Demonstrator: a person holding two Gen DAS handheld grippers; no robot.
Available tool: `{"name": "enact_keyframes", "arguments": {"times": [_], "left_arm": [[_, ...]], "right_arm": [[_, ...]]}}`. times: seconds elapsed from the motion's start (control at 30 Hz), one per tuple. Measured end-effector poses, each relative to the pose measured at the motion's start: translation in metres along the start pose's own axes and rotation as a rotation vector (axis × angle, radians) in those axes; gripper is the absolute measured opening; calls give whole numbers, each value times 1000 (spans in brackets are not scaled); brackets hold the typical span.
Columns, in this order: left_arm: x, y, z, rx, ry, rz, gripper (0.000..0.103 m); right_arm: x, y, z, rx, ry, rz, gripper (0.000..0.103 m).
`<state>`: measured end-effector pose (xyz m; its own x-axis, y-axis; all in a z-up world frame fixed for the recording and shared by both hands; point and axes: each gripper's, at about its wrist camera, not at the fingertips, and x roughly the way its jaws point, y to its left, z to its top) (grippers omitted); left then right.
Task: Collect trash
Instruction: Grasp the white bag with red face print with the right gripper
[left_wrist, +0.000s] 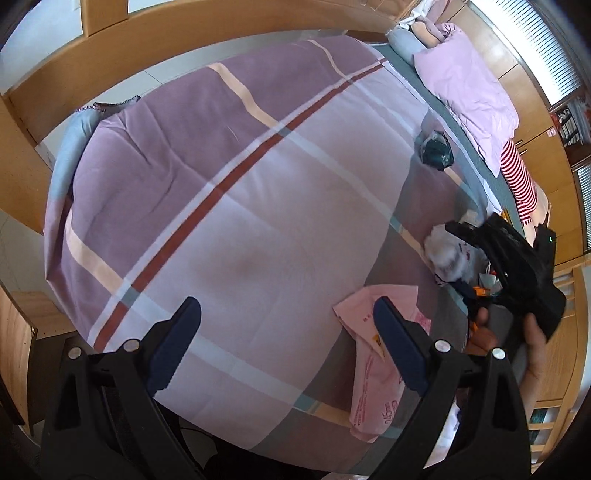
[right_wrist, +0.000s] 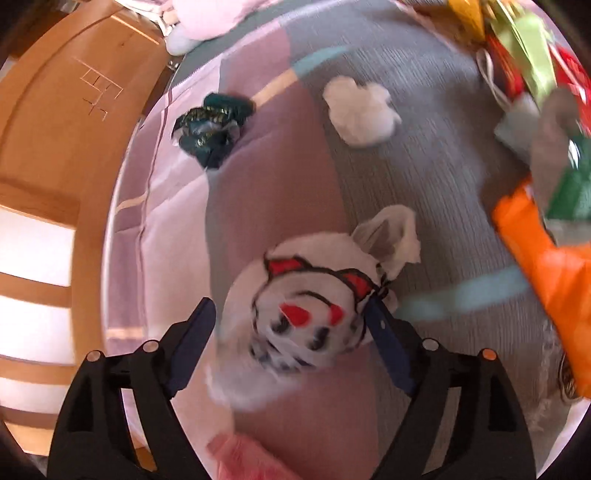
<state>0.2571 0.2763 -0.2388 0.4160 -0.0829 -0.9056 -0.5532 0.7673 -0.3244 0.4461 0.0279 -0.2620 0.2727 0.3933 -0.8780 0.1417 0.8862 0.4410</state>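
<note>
My left gripper (left_wrist: 288, 314) is open and empty above the plaid bedspread (left_wrist: 229, 192), with a pink wrapper (left_wrist: 373, 354) under its right finger. My right gripper (right_wrist: 291, 317) is open around a white crumpled bag with a red and black cartoon face (right_wrist: 306, 314), which lies between the fingers. The right gripper (left_wrist: 513, 266) also shows at the right of the left wrist view, over that white bag (left_wrist: 448, 251). A dark green crumpled wrapper (right_wrist: 210, 127) and a white tissue wad (right_wrist: 360, 110) lie farther off on the bed. The green wrapper also shows in the left wrist view (left_wrist: 436, 147).
An orange bag (right_wrist: 546, 266) and a heap of colourful packets (right_wrist: 532, 62) sit at the right. A pink pillow (left_wrist: 469, 92) and striped cloth (left_wrist: 521, 184) lie along the bed's far side. A wooden bed frame (left_wrist: 110, 70) surrounds the bed.
</note>
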Motion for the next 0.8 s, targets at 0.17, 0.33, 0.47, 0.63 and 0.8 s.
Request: {"name": "enact_keyframes", "arguments": {"times": [0.17, 0.33, 0.47, 0.63, 0.8], "left_arm": [[3, -12, 0, 56, 16, -46, 94], [24, -56, -17, 240, 129, -146, 94], [50, -88, -34, 374, 190, -110, 88], [67, -105, -52, 504, 155, 40, 34], [16, -113, -60, 584, -42, 41, 29]], "right_arm": [[-15, 21, -12, -268, -36, -138, 28], [-83, 13, -29, -399, -162, -288, 28], [-137, -11, -46, -425, -207, -286, 28], [-194, -31, -93, -477, -255, -271, 28], [-242, -58, -149, -474, -340, -281, 28]]}}
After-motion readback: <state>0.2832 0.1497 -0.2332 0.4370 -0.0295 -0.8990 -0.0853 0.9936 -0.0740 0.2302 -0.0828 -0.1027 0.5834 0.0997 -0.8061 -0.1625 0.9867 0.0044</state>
